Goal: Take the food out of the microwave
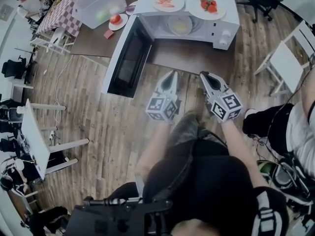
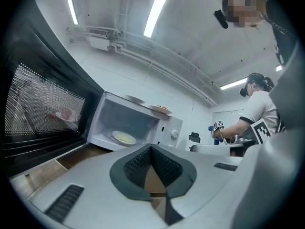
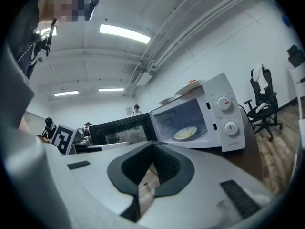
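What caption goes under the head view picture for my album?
Left gripper and right gripper, both shut, face the open microwave with a plate of food inside.

Room's bright and even, cool white light from long ceiling strips (image 2: 157, 11) that clip to pure white in both gripper views. Heavy fisheye there: black corners, the microwave (image 3: 200, 120) and walls (image 3: 228, 46) bowed, near foreground soft. Head view's sharper in the middle, stretched at the edges, with only faint shadows on the floor (image 1: 98, 122).
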